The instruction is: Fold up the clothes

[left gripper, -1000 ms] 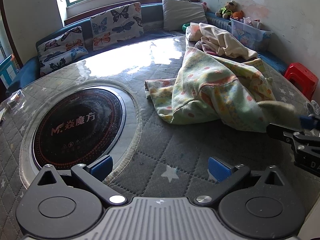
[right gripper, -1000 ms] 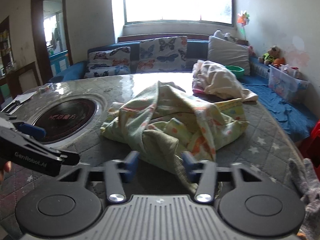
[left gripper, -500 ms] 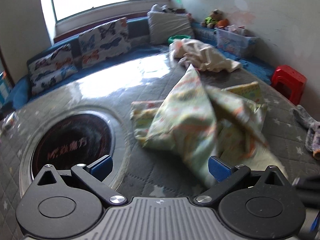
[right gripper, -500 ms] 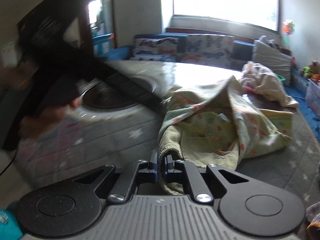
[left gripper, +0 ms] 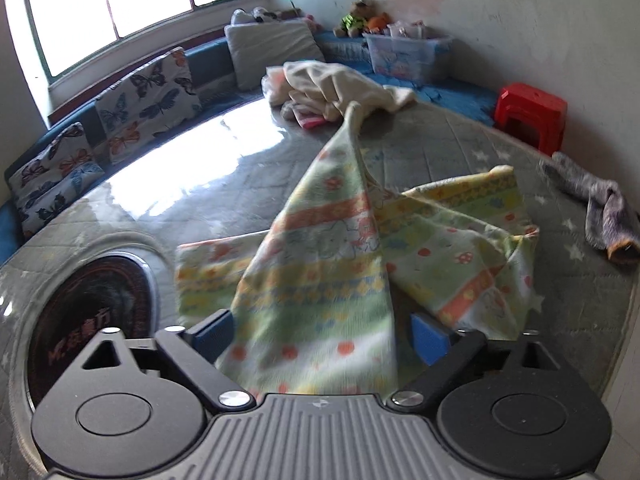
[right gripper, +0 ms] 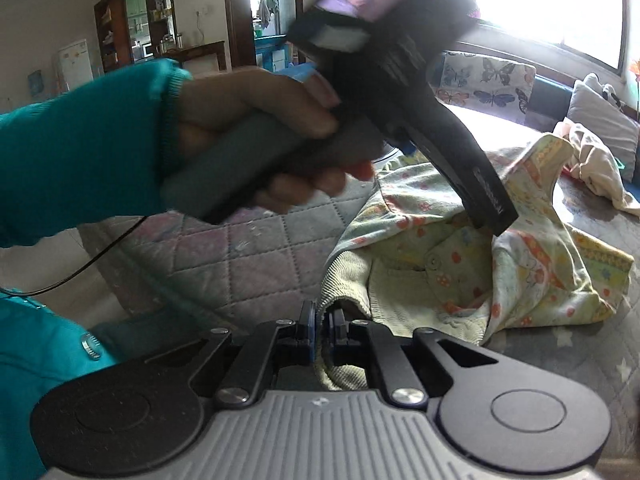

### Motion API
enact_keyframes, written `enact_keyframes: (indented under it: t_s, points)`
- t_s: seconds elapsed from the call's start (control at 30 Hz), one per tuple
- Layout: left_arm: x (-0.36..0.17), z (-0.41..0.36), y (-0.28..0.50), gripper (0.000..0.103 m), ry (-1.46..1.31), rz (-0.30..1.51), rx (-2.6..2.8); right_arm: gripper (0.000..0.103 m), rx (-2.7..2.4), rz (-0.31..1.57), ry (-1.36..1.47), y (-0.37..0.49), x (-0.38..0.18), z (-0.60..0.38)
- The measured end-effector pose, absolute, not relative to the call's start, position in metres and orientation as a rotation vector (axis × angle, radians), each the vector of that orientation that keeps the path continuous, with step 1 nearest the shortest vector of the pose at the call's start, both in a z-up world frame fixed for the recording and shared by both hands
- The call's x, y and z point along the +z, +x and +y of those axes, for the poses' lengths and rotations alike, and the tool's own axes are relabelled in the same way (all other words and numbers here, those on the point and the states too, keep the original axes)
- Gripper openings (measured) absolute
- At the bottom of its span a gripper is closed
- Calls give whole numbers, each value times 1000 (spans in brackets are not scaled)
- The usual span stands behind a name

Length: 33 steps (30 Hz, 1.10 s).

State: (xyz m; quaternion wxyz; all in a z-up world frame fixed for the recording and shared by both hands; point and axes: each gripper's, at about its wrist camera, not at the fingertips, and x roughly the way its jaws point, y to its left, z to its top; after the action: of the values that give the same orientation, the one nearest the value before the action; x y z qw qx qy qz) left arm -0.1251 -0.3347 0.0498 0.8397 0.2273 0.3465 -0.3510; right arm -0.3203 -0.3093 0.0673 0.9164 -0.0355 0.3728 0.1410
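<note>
Your right gripper is clamped on the ribbed cuff of the printed garment, which lies rumpled on the quilted table; your left gripper is spread wide, fabric draped between its pads

A pale green garment printed with orange, yellow and blue bands and small mushrooms lies rumpled and unfolded on the quilted grey bench. One part is pulled up into a taut peak; its ribbed green hem hangs at the bench's near edge.
</note>
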Motion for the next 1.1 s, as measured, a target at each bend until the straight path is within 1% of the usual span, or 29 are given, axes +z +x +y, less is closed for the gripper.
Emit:
enact_keyframes:
  t_s: [0.07, 0.1, 0.17, 0.27, 0.3, 0.33, 0.37, 0.43, 0.5, 0.57, 0.63, 0.8, 0.93, 1.0, 1.03, 1.07, 1.1]
  points:
    - [44, -336, -121, 60, 478, 740, -743, 5, 292, 770, -75, -322, 67, -308]
    - [42, -335, -119, 54, 476, 745, -742, 6, 293, 771, -76, -323, 68, -307]
    - [42, -330, -116, 30, 464, 751, -737, 7, 288, 766, -69, -326, 68, -307]
    - [47, -315, -112, 14, 416, 753, -734, 13, 296, 757, -33, -328, 75, -314]
    - [50, -310, -111, 13, 402, 749, -728, 14, 297, 748, -24, -331, 78, -319]
    - [53, -306, -109, 12, 390, 743, -719, 21, 295, 738, -19, -333, 81, -323]
    - [57, -301, -109, 12, 379, 734, -711, 31, 291, 728, -14, -334, 84, -325]
    - [63, -292, -107, 11, 359, 718, -702, 43, 280, 709, -2, -335, 90, -331]
    - [67, -283, -107, 11, 345, 703, -692, 44, 265, 682, 21, -335, 97, -340]
    - [70, -274, -108, 11, 339, 691, -673, 50, 262, 665, 74, -333, 104, -352]
    - [70, -265, -105, 11, 329, 697, -653, 52, 236, 648, 86, -333, 109, -362]
    - [70, -256, -105, 11, 335, 703, -644, 52, 113, 651, 85, -320, 103, -381]
    - [67, -257, -113, 25, 379, 686, -648, 52, 8, 660, 97, -301, 93, -392]
    - [66, -260, -118, 37, 403, 667, -660, 52, -22, 660, 84, -291, 88, -395]
    - [65, -262, -120, 47, 417, 655, -667, 52, -37, 663, 72, -283, 84, -396]
    - [65, -264, -123, 52, 431, 643, -673, 52, -42, 668, 66, -277, 81, -396]
    - [64, -266, -125, 54, 444, 631, -680, 52, -45, 673, 63, -271, 78, -397]
